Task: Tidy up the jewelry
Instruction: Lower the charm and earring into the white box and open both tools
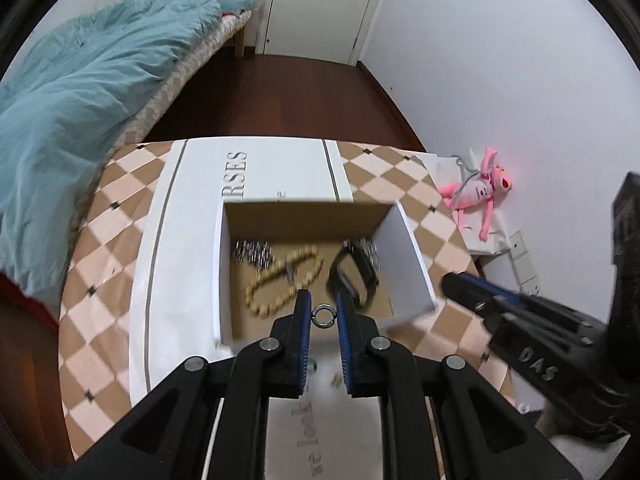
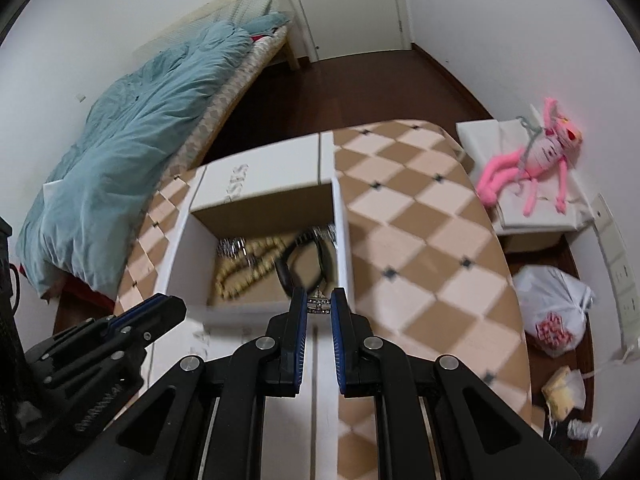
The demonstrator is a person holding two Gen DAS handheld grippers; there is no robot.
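Both grippers pointed steeply down over the box (image 1: 408, 256) on the bench (image 1: 116, 240). The left gripper (image 1: 322, 316) had its fingers narrow, pinching a ring (image 1: 322, 316) at the tips. The right gripper (image 2: 319, 305) likewise clamped a studded earring (image 2: 319, 305). Just beyond both fingertips, beads (image 1: 280, 280) and a black band (image 1: 356, 276) lay inside the box walls.

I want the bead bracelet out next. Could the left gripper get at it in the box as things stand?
Probably not yet. The open box leaves the bead bracelet uncovered, but the left gripper is shut on a small ring, which would have to be set down first.
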